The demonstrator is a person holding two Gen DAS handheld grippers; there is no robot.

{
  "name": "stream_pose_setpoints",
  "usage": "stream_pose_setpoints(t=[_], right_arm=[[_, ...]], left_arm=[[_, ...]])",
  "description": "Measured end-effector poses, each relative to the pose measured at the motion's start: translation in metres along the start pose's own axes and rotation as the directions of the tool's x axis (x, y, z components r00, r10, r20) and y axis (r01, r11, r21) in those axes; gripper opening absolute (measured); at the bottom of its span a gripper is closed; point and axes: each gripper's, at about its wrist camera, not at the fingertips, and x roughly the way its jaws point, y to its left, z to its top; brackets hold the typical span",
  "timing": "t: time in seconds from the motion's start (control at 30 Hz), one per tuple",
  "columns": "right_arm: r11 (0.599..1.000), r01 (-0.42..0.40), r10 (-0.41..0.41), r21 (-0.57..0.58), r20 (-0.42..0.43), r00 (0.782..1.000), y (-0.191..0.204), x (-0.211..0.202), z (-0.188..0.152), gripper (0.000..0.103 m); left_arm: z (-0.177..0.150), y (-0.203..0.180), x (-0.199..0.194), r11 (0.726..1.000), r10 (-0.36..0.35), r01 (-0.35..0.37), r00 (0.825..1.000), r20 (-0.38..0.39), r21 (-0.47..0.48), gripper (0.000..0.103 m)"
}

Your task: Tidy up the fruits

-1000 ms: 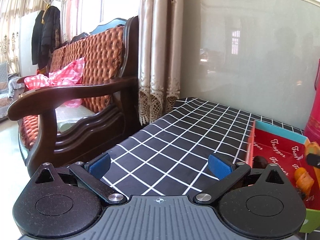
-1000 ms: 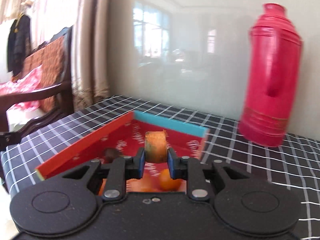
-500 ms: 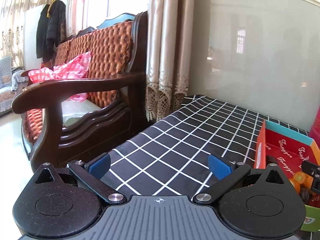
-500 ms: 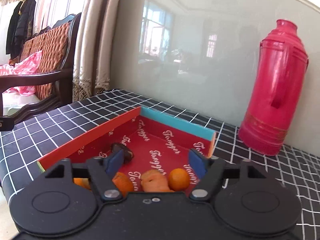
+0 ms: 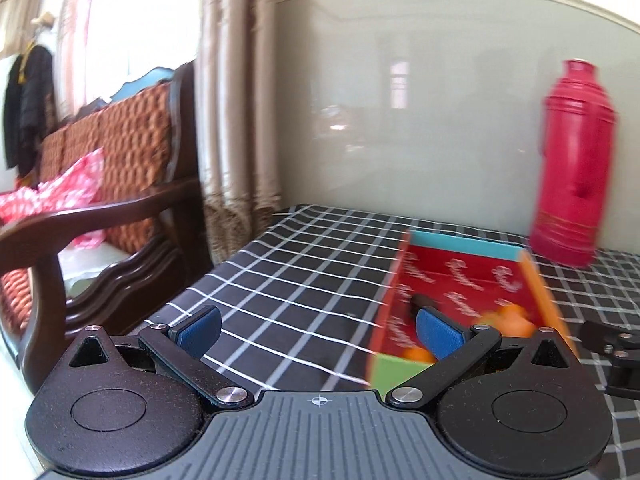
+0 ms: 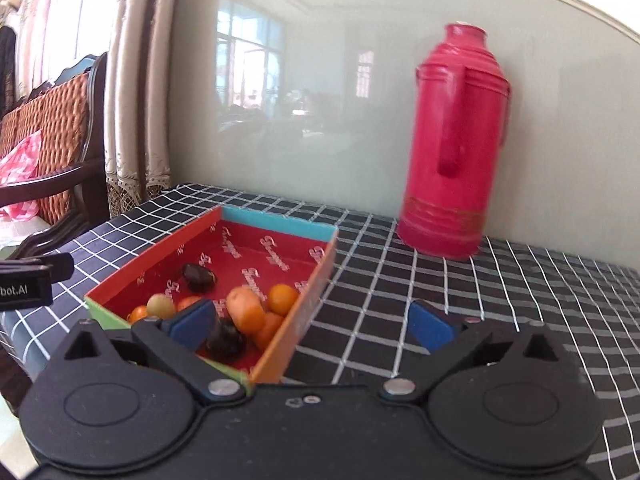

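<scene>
The fruits (image 6: 244,312) lie heaped at the near end of a shallow red box (image 6: 316,272) with a blue far wall and an orange right wall: small oranges, a pale greenish one, a longer orange piece, and two dark ones (one of them apart, further back on the red floor). The box sits on a bench (image 6: 400,276) covered in a black cloth with white grid lines.

The right gripper (image 6: 310,322) hangs low over the near right corner of the box, its blue-padded fingers (image 6: 430,326) spread wide and holding nothing; the left pad is in front of the fruit, the right one over bare cloth. The left gripper (image 5: 318,330) is just left of the box, fingers (image 5: 198,330) likewise wide apart and empty, over the cloth.

Behind the box, near the glossy wall panel, stands a tall red thermos (image 6: 452,148), upright, well apart from the fruit. Off the bench's left end are a dark wooden armchair (image 5: 100,216) with orange quilted upholstery, a pink checked cloth (image 5: 60,188) on it, and beige curtains (image 5: 236,100).
</scene>
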Motion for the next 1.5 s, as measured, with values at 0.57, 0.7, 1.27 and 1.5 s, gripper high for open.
stream_pose_setpoints(t=[0.57, 0.7, 1.27, 1.5], right_arm=[[0.992, 0.083, -0.086, 0.092, 0.036, 0.996, 0.002, -0.122, -0.010, 0.097], [0.993, 0.078, -0.082, 0.088, 0.045, 0.996, 0.005, -0.132, -0.010, 0.097], [0.987, 0.108, -0.113, 0.115, 0.040, 0.993, -0.001, -0.134, -0.016, 0.097], [0.987, 0.112, -0.118, 0.119, 0.043, 0.992, -0.002, -0.134, -0.015, 0.097]], left_arm=[[0.006, -0.008, -0.133, 0.994, -0.095, 0.095, 0.995, 0.013, 0.046, 0.103], [0.008, -0.006, -0.146, 0.992, -0.108, 0.107, 0.994, 0.016, 0.061, 0.103], [0.006, -0.011, -0.144, 0.993, -0.100, 0.099, 0.995, 0.006, 0.065, 0.103], [0.007, -0.010, -0.142, 0.993, -0.099, 0.098, 0.995, 0.009, 0.059, 0.103]])
